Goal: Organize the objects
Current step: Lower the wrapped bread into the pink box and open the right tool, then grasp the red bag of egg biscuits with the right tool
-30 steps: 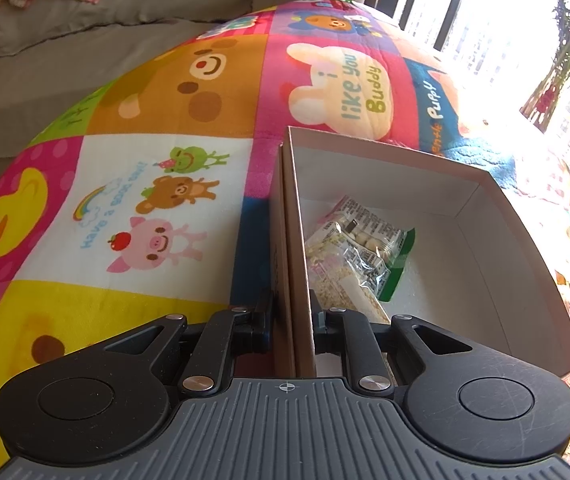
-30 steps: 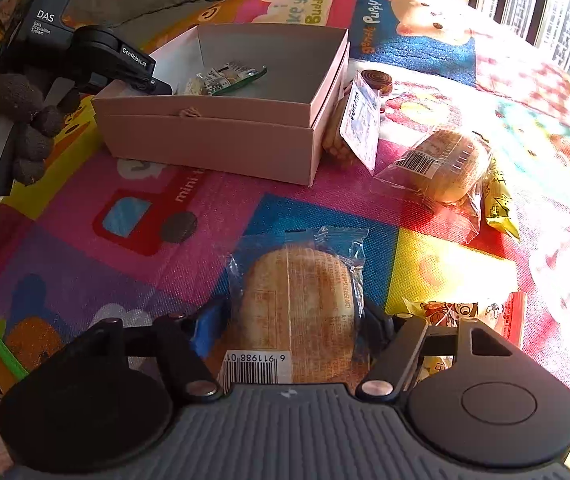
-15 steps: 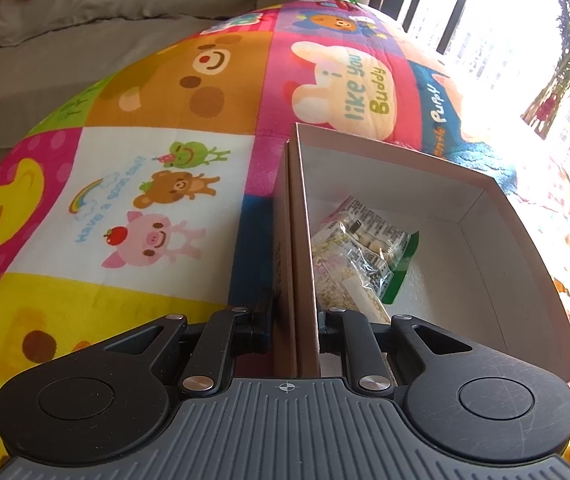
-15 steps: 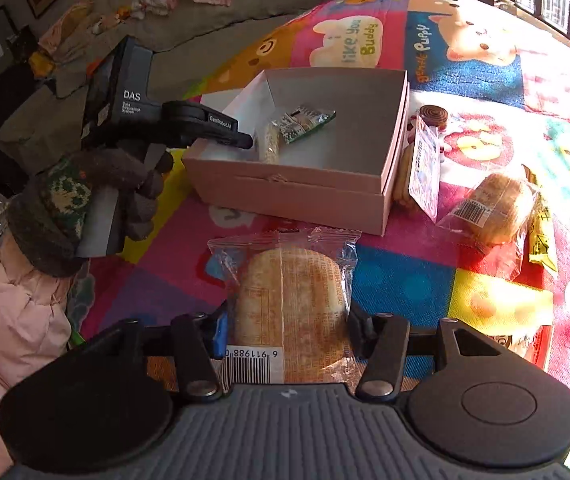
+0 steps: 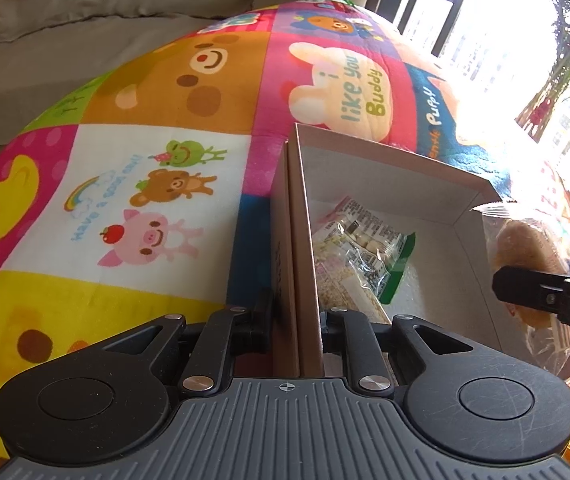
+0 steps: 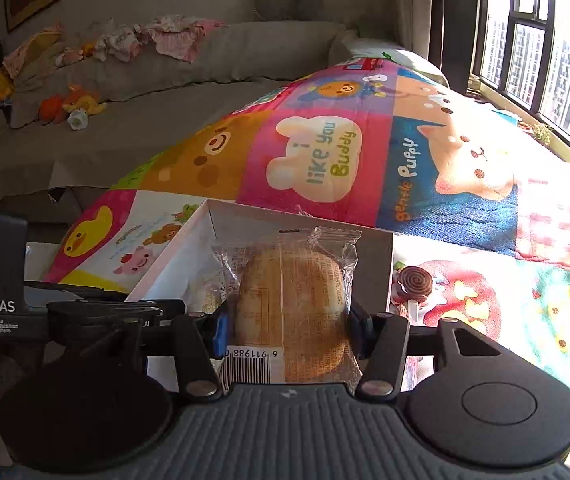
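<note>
My left tool is clamped on the near wall of the cardboard box, one finger outside and one inside, the gap narrowed down to the wall's thickness. The box sits on the colourful play mat and runs away from that camera toward 1 o'clock. Inside it, against the clamped wall, lies a green-edged snack packet with small pale pieces showing through clear film; a second clear packet of pale bits lies partly under it, nearer the tool.

My right tool is closed on a wrapped round bun, its fingers pressing both sides of the clear wrapper, barcode end toward the camera. From the right wrist view the bun is raised in front of the box, with the box's open interior behind it at 11 o'clock. From the left wrist view the same bun shows at 3 o'clock, at the box's far side wall; I cannot tell whether it is over the rim or just outside it. A black finger of the right tool crosses in front of the bun there.

On the mat just right of the box, at 2 o'clock from the right tool, stands a brown spiral-patterned sweet. At 9 o'clock in the right wrist view I see the body of the left tool, marked DAS. A grey sofa with scattered clothes and toys runs behind the mat.
</note>
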`<state>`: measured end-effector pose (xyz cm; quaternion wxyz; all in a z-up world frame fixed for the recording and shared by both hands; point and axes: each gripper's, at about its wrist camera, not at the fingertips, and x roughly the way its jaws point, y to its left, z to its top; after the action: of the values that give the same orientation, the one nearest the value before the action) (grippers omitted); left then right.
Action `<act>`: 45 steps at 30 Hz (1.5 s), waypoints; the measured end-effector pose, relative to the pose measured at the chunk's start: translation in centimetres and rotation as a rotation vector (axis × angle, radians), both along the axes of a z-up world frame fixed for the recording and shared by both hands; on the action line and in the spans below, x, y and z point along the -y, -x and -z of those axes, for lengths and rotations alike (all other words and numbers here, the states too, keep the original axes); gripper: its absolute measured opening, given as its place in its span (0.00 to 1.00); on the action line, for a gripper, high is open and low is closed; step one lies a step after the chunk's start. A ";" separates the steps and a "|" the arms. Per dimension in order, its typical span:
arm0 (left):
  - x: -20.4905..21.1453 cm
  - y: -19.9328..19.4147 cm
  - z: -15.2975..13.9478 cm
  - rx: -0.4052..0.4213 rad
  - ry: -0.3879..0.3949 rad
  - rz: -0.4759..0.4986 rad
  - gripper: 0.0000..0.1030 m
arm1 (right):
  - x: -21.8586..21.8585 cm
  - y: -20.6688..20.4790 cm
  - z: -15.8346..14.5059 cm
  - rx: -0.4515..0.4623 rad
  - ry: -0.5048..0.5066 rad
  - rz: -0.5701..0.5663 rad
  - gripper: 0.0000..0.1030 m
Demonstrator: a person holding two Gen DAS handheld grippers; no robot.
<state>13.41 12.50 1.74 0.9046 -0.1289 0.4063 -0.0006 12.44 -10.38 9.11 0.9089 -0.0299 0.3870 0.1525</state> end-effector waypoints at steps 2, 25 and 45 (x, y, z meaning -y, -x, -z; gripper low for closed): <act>0.0 0.0 0.0 0.001 0.004 0.000 0.18 | 0.2 -0.8 1.6 -0.046 -0.036 0.019 0.52; 0.5 0.0 -0.1 -0.002 -0.017 0.002 0.17 | 6.4 8.7 1.7 0.106 0.159 0.051 0.72; 0.7 0.2 -0.1 -0.013 -0.033 0.010 0.17 | 12.2 14.8 7.2 -0.067 0.261 0.158 0.89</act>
<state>13.25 11.77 1.88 0.9038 -0.1120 0.4130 0.0023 -2.38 -22.61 1.95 0.8930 -0.1121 0.4348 0.0297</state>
